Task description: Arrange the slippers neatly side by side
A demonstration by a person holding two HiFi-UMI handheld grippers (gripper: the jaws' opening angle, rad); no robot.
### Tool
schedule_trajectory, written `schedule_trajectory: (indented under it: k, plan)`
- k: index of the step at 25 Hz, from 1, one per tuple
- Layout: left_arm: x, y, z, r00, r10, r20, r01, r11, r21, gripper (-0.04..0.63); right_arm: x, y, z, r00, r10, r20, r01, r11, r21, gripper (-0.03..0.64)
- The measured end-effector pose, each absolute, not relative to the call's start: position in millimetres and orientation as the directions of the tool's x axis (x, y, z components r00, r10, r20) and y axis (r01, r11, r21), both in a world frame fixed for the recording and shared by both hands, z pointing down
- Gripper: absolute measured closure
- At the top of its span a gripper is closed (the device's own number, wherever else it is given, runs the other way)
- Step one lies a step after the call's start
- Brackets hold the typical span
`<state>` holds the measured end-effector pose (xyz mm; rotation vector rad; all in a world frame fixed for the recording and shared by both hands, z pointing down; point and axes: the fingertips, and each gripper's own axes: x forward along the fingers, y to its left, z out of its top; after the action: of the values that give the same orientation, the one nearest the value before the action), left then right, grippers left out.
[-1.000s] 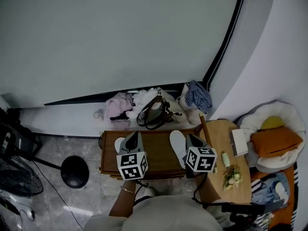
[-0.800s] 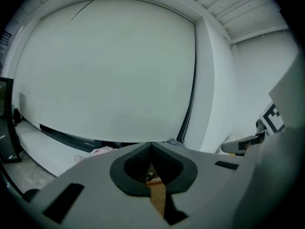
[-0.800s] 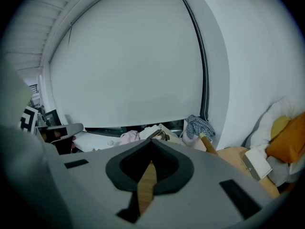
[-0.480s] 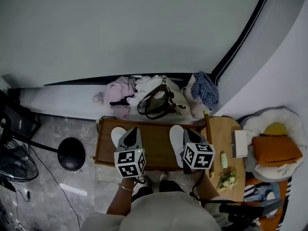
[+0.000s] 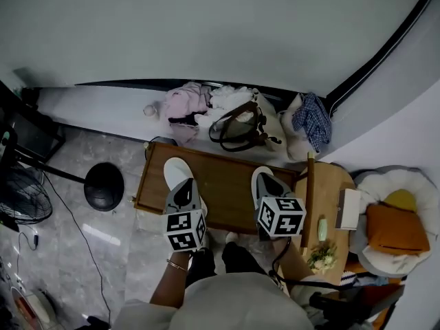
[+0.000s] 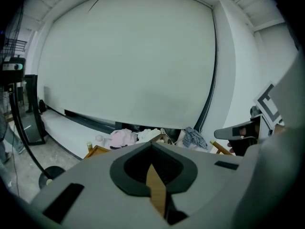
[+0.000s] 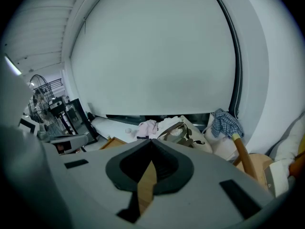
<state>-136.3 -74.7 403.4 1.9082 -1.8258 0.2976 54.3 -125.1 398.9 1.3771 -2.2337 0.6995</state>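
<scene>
Left gripper [image 6: 152,145]: jaws shut, nothing held; one white slipper [image 5: 174,172] is seen at its tip on the wooden table [image 5: 223,184]. Right gripper [image 7: 151,141]: likewise shut and empty, second slipper [image 5: 258,180] at its tip. A bag [image 5: 242,126] is set beyond both.

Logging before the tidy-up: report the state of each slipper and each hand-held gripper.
Left slipper: lying on the wooden table, well apart from its mate.
Right slipper: lying on the table, near its right end.
Left hand-held gripper: shut, empty.
Right hand-held gripper: shut, empty.
</scene>
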Motion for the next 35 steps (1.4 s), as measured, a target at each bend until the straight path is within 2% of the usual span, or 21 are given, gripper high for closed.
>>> schedule_trajectory:
  k: [9, 17, 24, 35]
  plan:
    - [-170, -32, 447, -0.014, -0.829, 0.558, -0.976, 0.132, 0.173, 0.590, 9, -105, 453, -0.497, -0.568, 0.656, -0.852, 0.464, -0.245, 0.583]
    - [-171, -6, 489, -0.026, -0.786, 0.617, -0.952, 0.209, 0.226, 0.590, -8, -86, 494, -0.518, -0.482, 0.706, -0.828, 0.491, -0.272, 0.583]
    - [-168, -5, 503, 0.000, -0.781, 0.624, -0.941, 0.210, 0.263, 0.591, -8, -84, 508, -0.513, -0.463, 0.723, -0.834, 0.470, -0.291, 0.583]
    - [-174, -18, 517, -0.031, -0.751, 0.659, -0.946, 0.236, 0.224, 0.589, 0, -87, 519, -0.493, -0.456, 0.741, -0.847, 0.446, -0.289, 0.583]
